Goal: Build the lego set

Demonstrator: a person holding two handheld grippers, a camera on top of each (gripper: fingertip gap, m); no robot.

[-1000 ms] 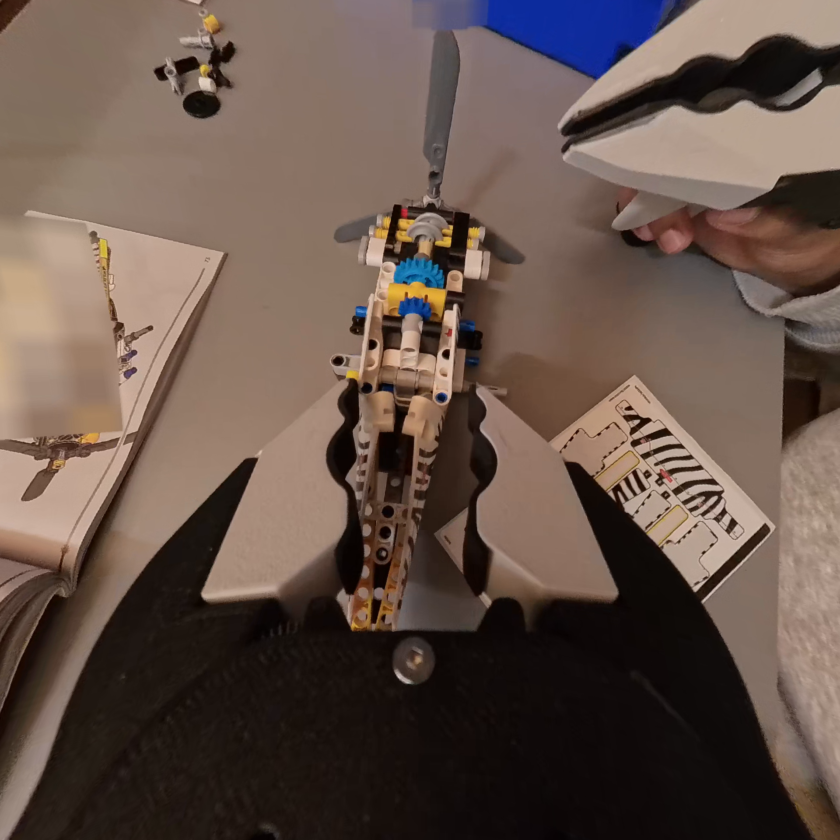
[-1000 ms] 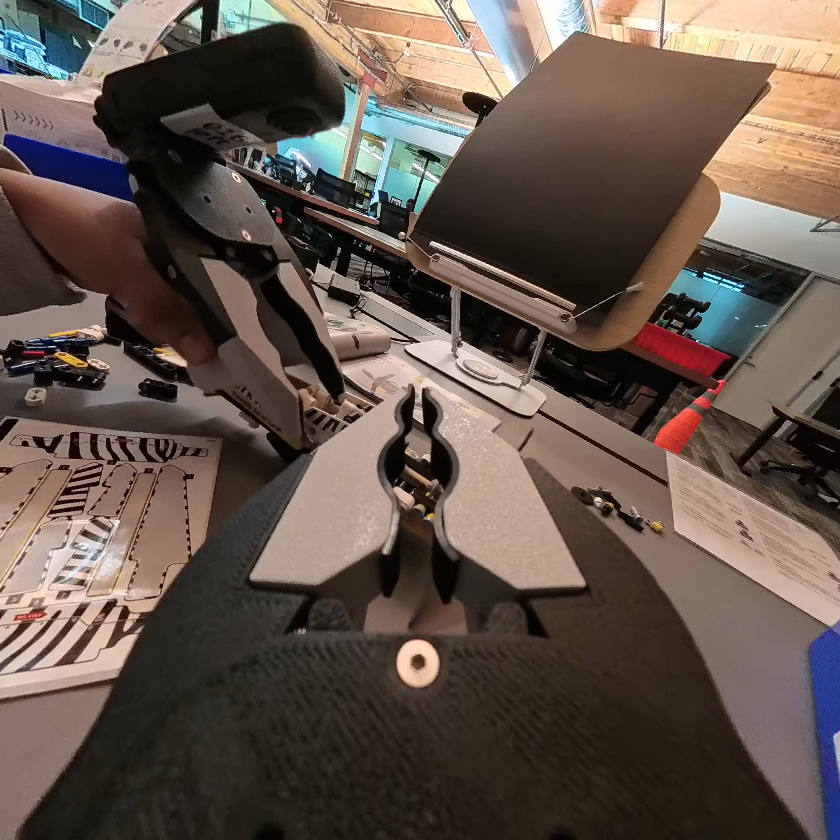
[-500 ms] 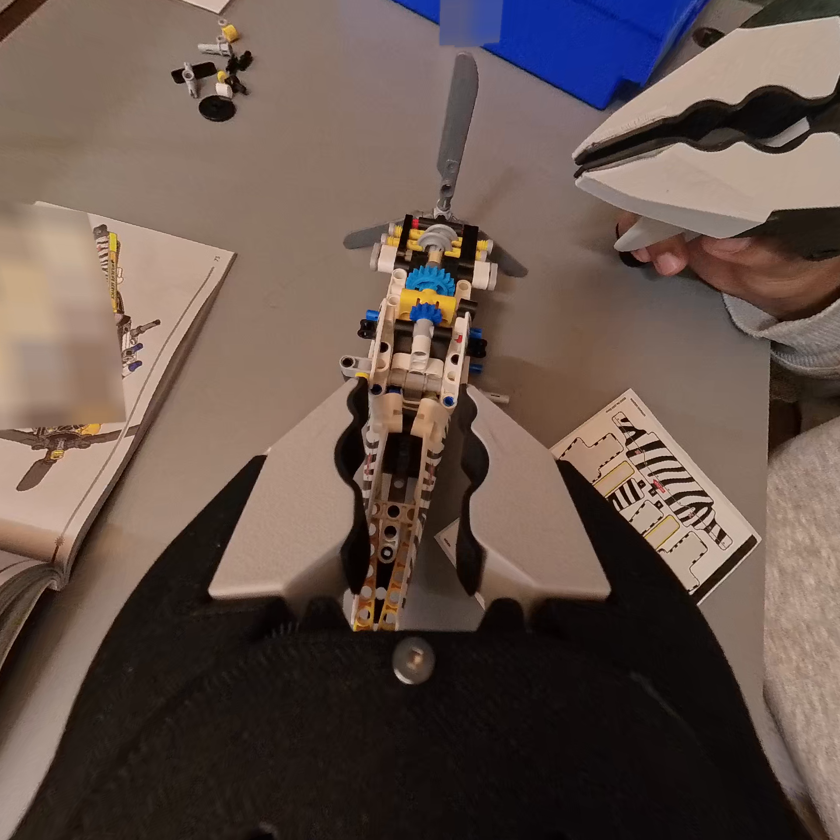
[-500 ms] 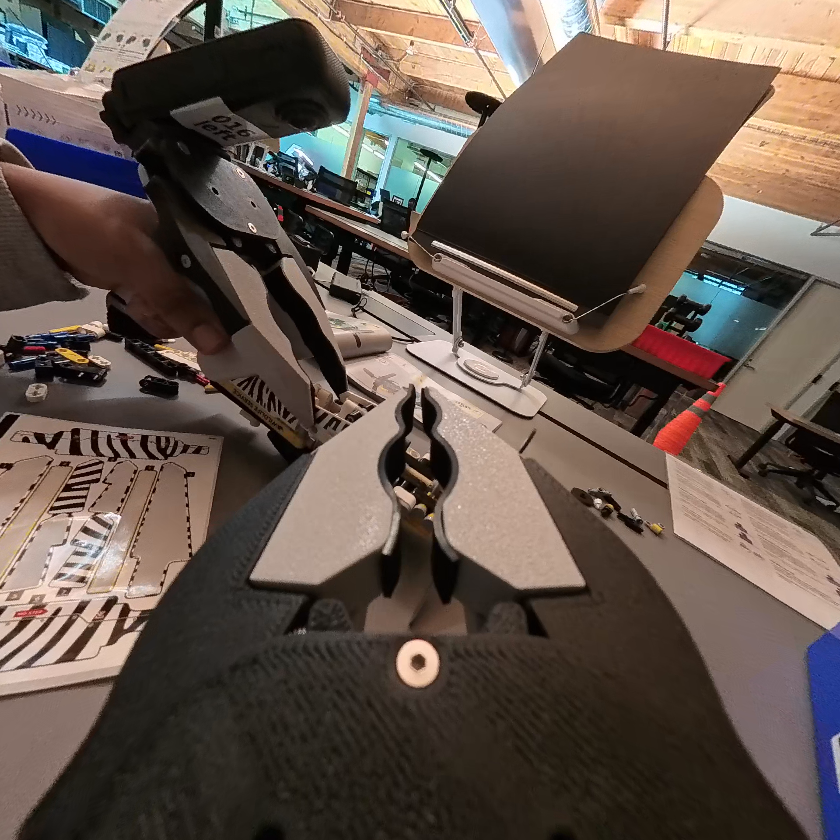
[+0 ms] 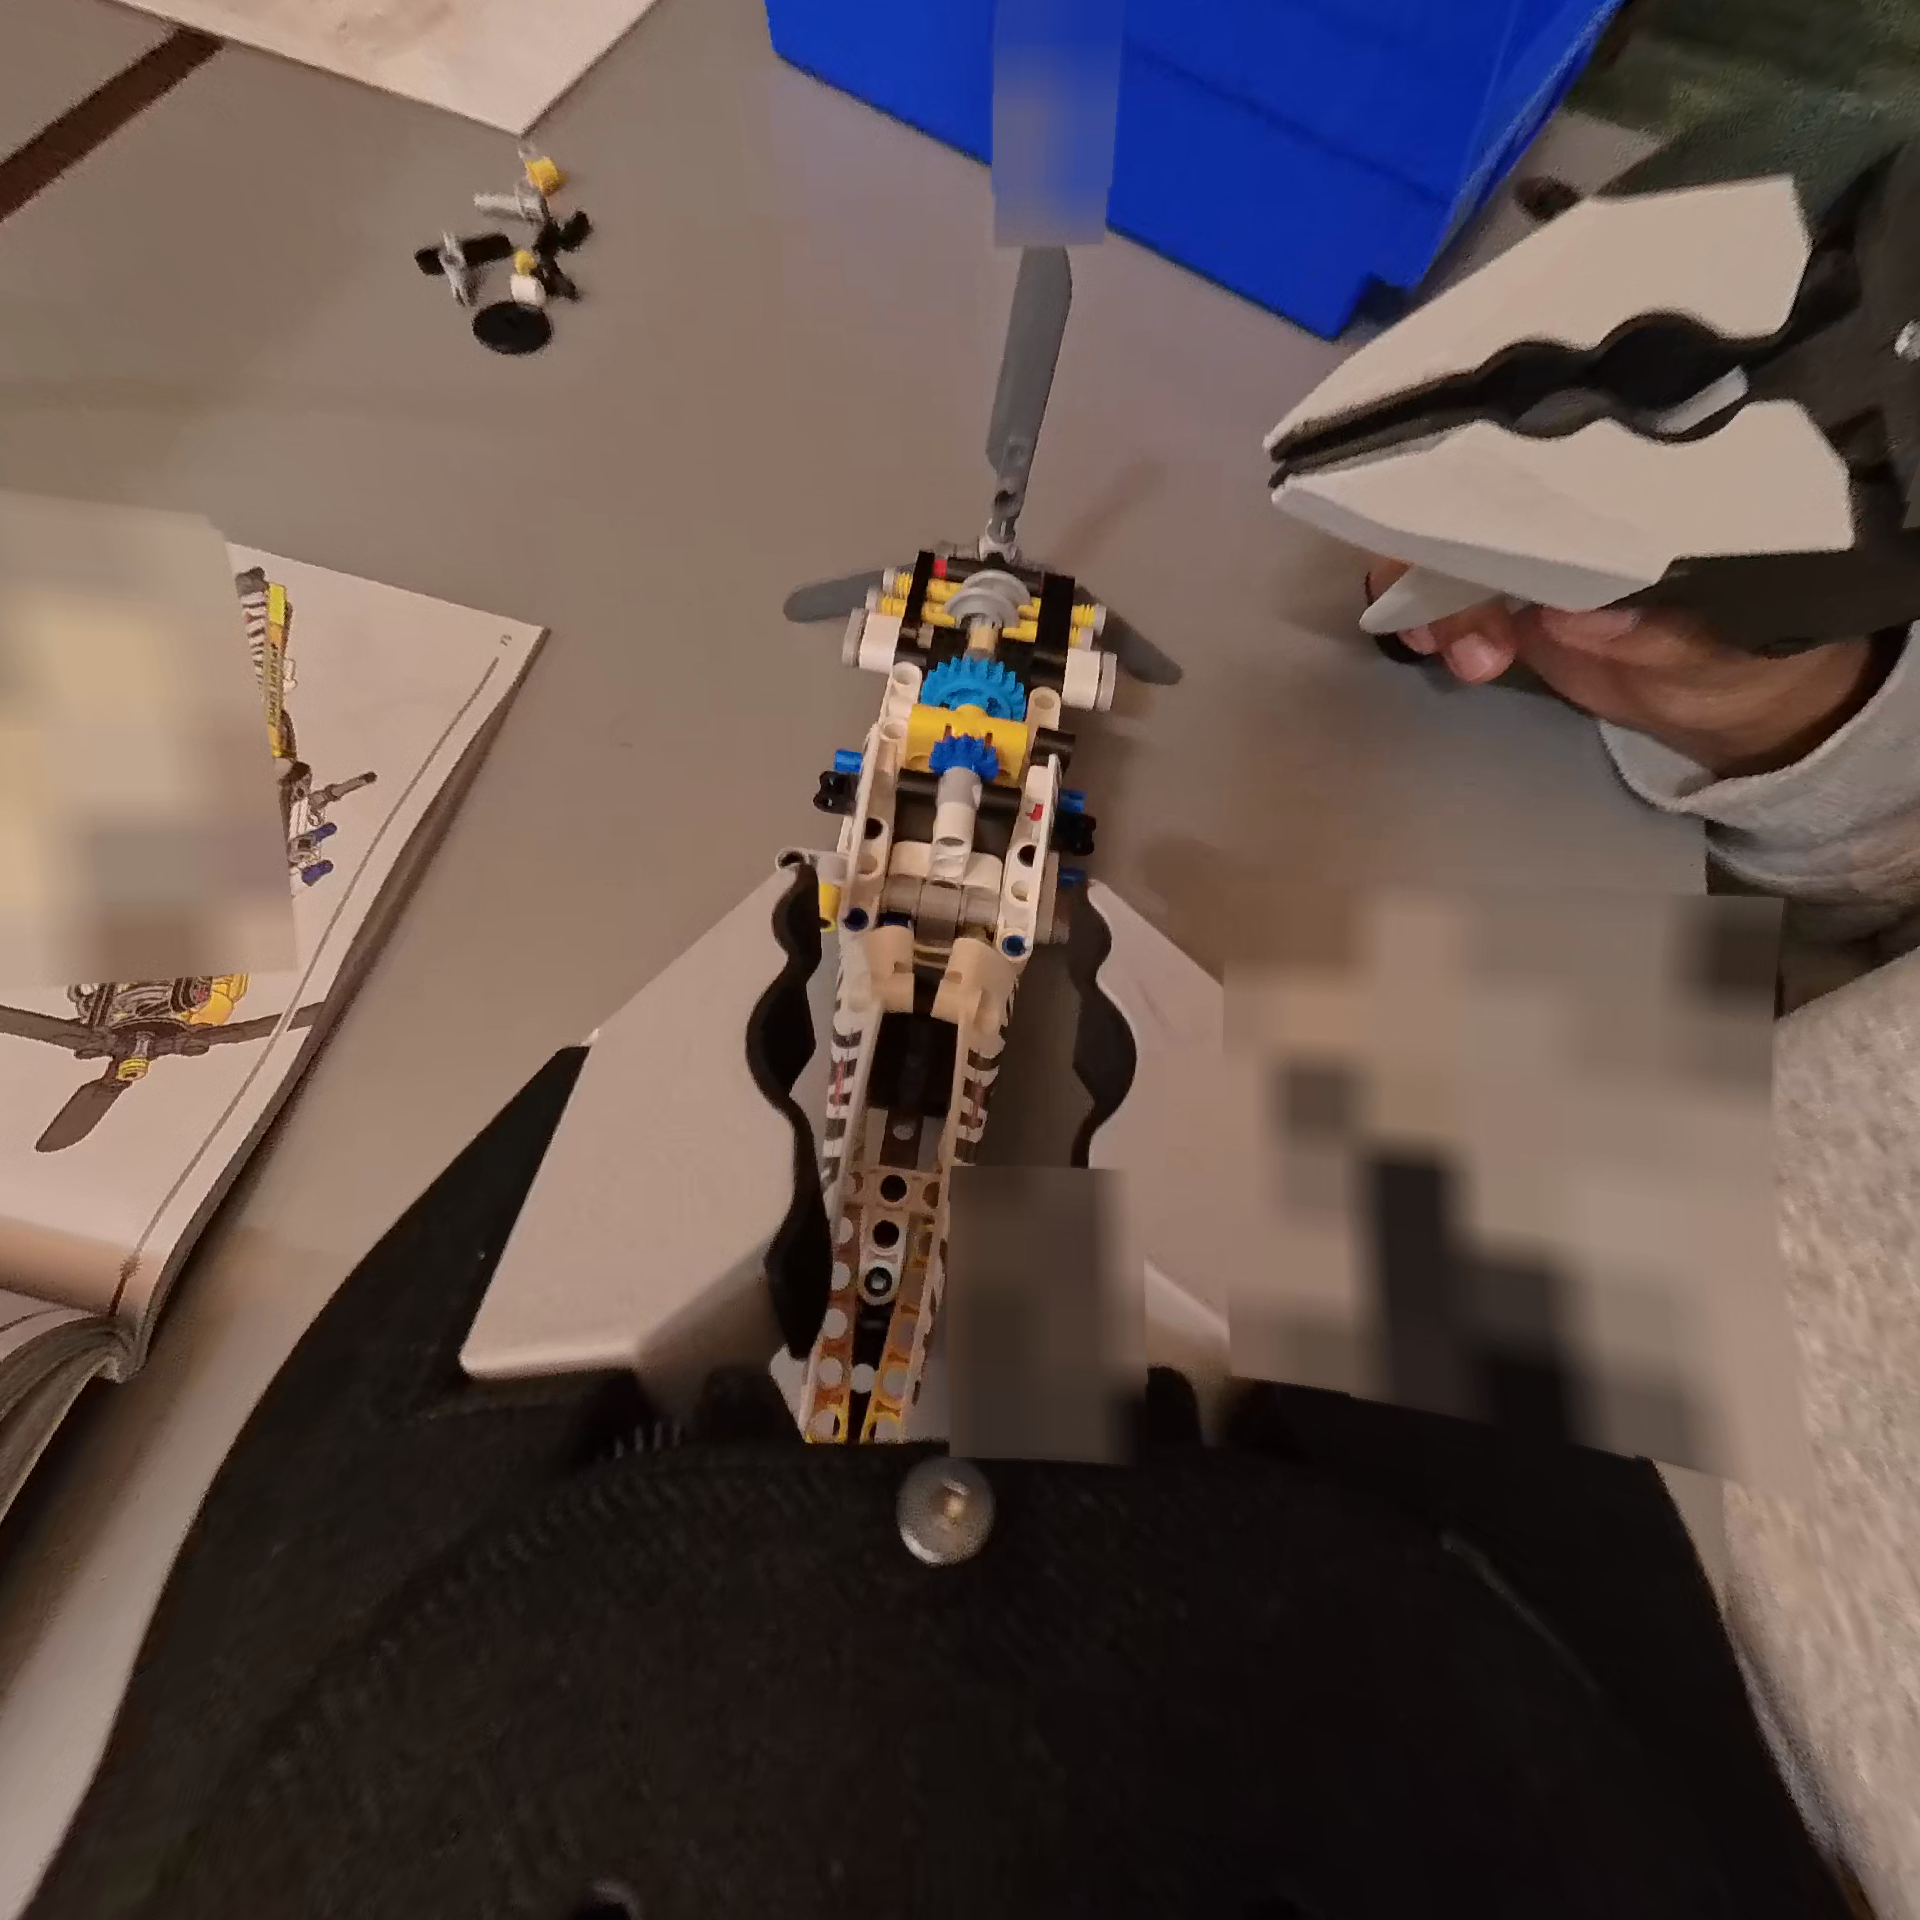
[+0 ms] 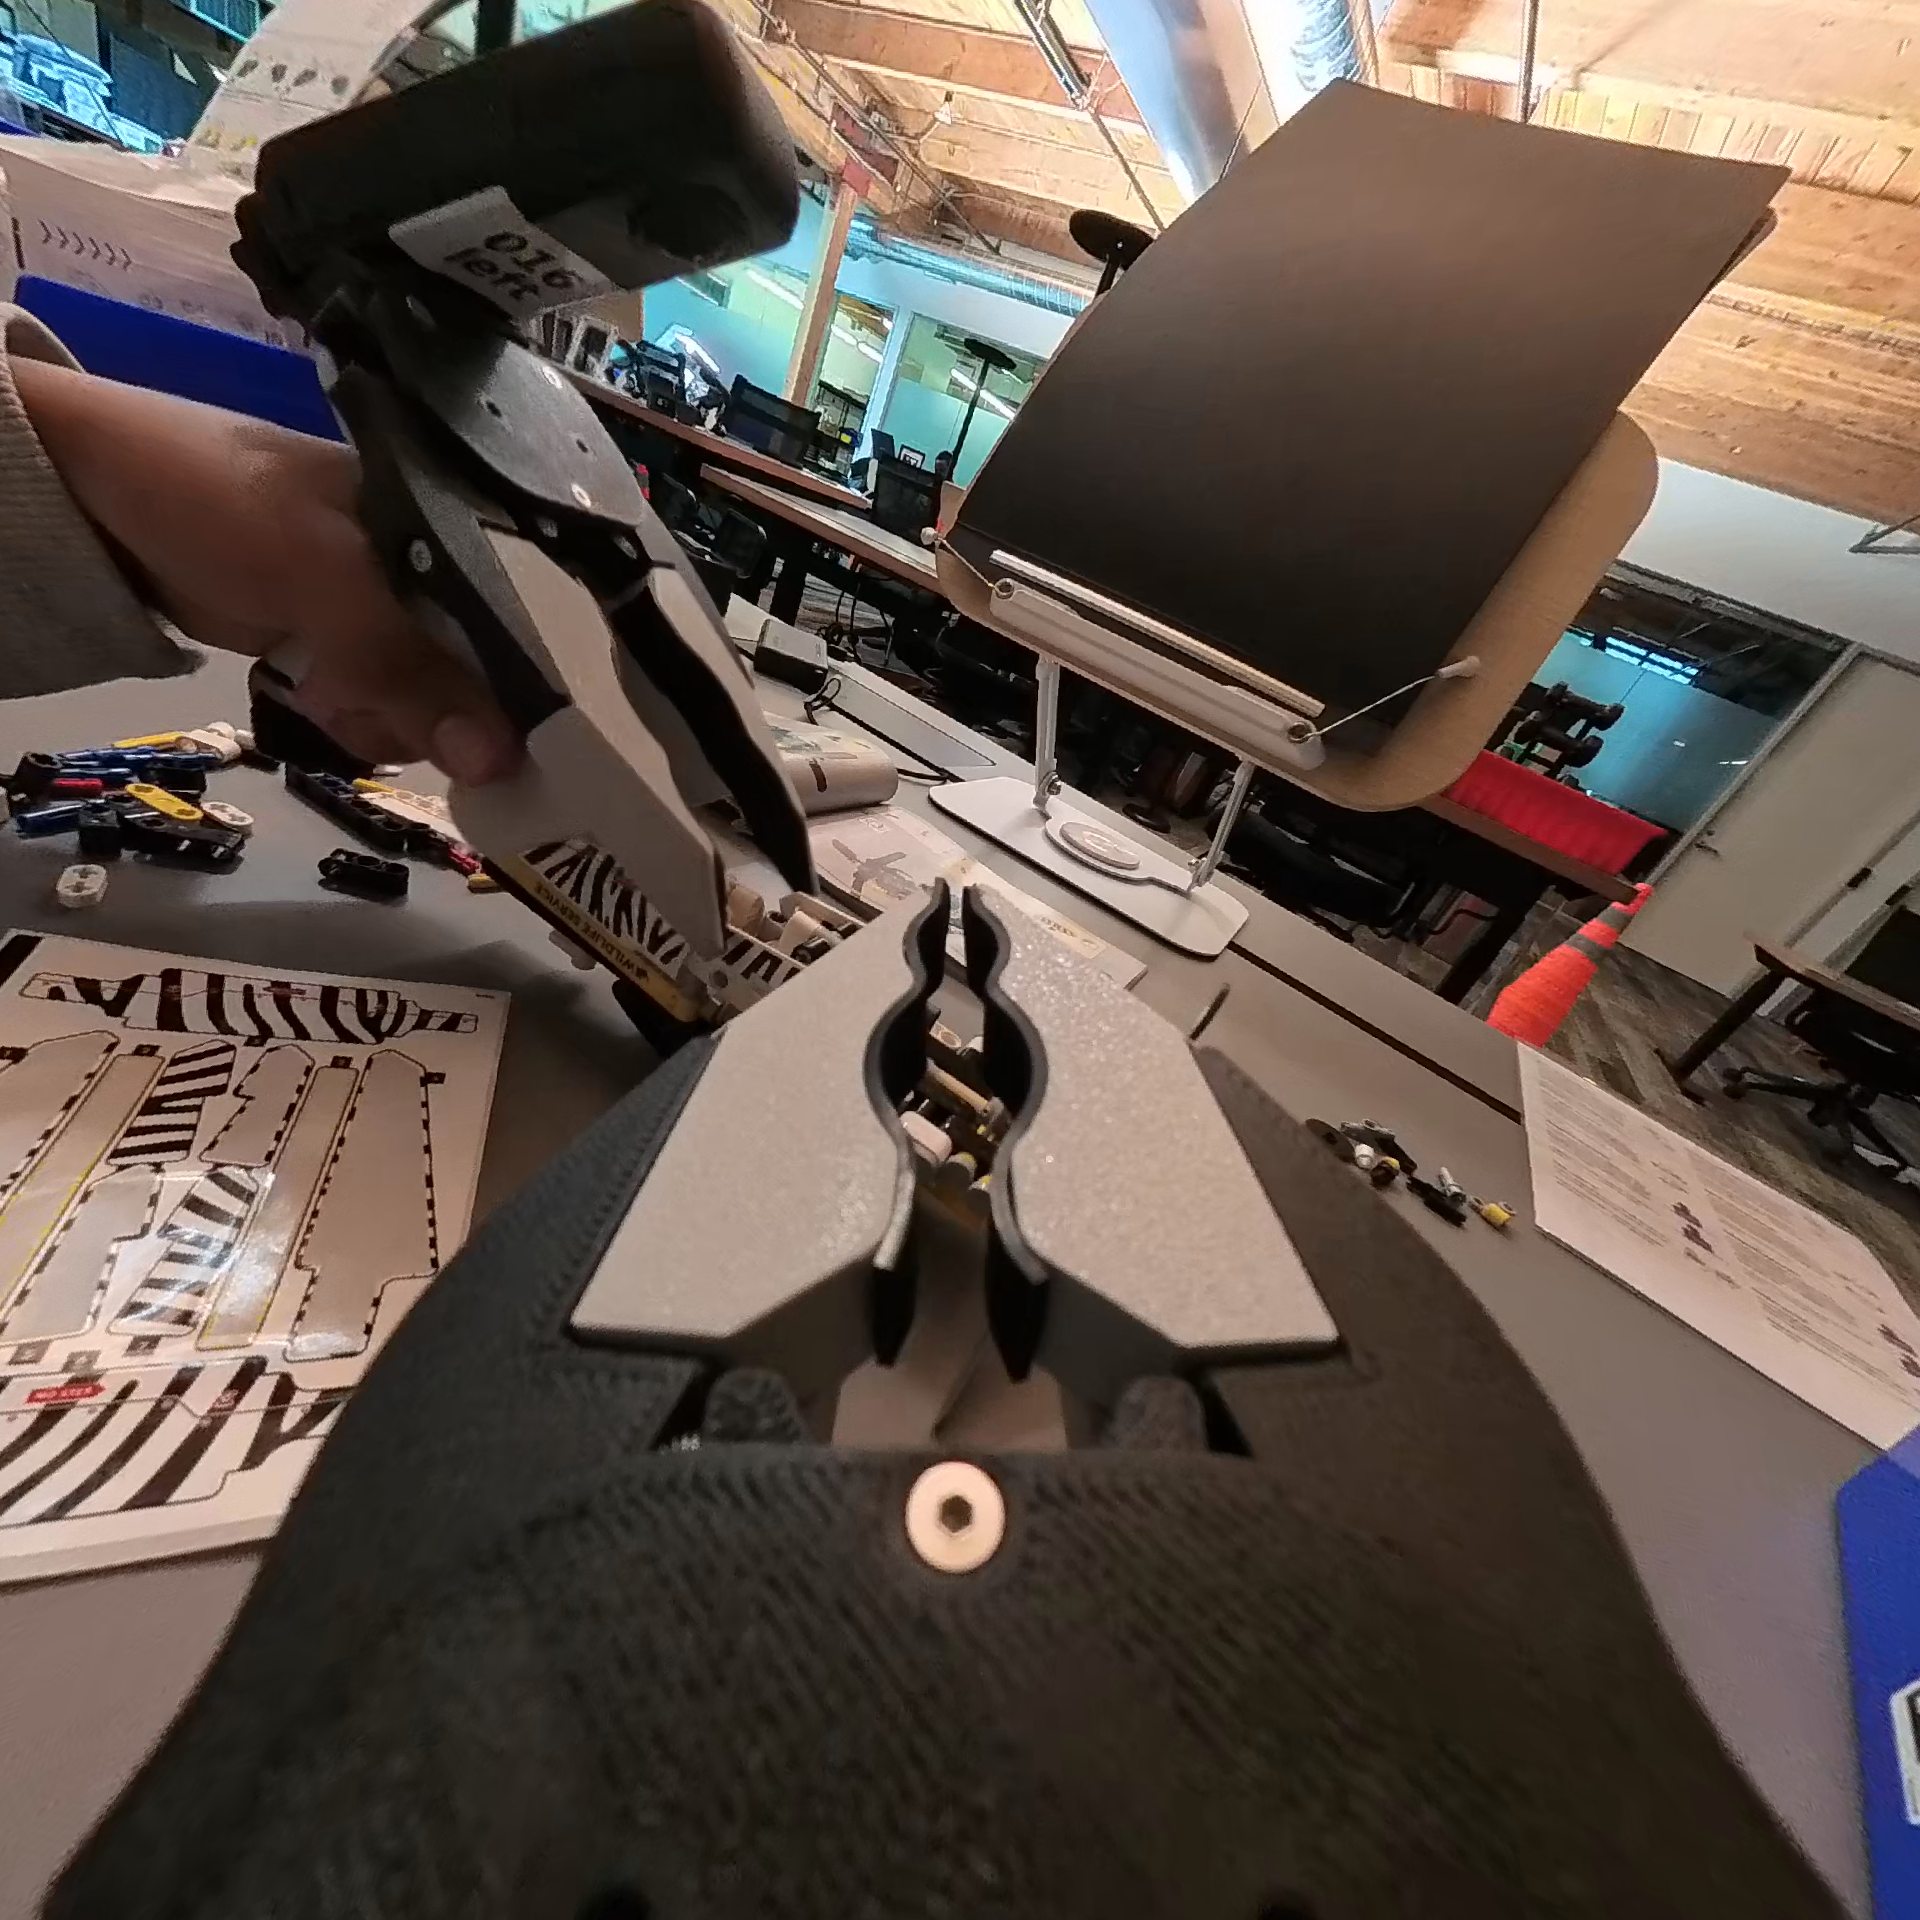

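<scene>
Two grippers here: our left gripper [image 5: 940, 904] clamps the lego plane [image 5: 961, 831] by its striped tail at frame centre, while our right gripper [image 5: 1283, 468] sits pinched nearly closed, empty, upper right. Light but snap-apart fragile, so we'd grip the beams, never the propeller [image 5: 1023, 384].

The grey table [image 5: 727, 395] carried an open instruction booklet [image 5: 395, 790] and a zebra-striped sticker sheet [image 6: 208, 1195]. A blue bin [image 5: 1247, 135] and scattered small Lego parts [image 5: 514, 249] lay there too.
</scene>
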